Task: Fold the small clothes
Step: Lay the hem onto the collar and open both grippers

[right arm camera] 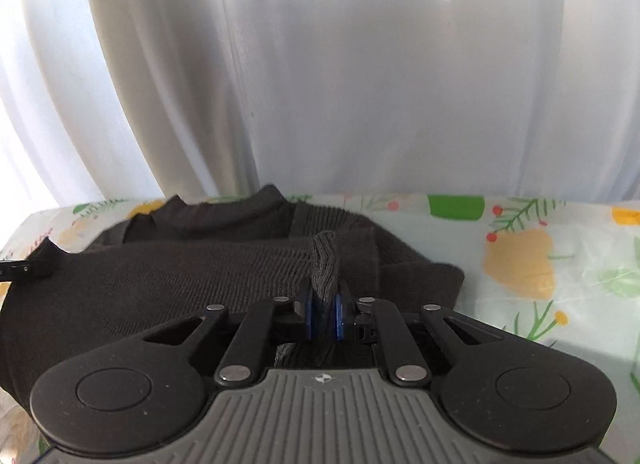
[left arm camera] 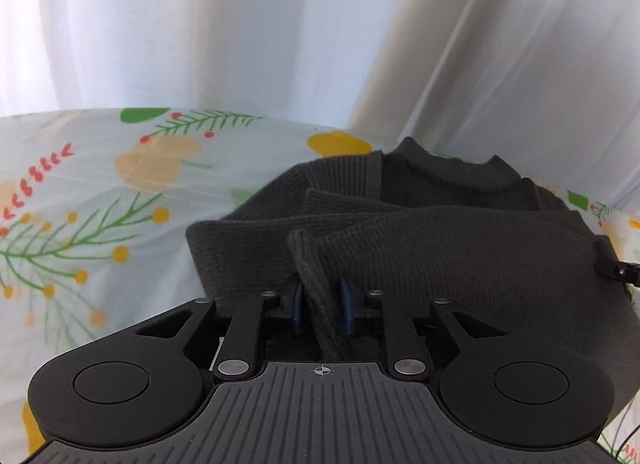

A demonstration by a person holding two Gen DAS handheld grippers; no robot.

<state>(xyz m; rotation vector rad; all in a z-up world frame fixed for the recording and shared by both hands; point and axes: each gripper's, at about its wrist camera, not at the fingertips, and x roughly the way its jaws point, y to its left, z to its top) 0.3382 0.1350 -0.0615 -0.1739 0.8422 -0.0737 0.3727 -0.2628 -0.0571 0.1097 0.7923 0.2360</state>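
A dark grey knit sweater (left arm camera: 460,256) lies partly folded on the flowered tablecloth (left arm camera: 100,192), collar toward the curtain. In the left wrist view its lower hem is lifted over the body. That hem runs between the blue pads (left arm camera: 298,304) of my left gripper (left arm camera: 322,304), which stand slightly apart from the cloth, so it is open. In the right wrist view the same sweater (right arm camera: 180,272) fills the left half. My right gripper (right arm camera: 324,314) is shut on a bunched ridge of its hem, pinched between the pads.
White curtains (left arm camera: 240,24) hang right behind the table's far edge. Bare tablecloth (right arm camera: 540,264) stretches to the right of the sweater in the right wrist view and to its left in the left wrist view.
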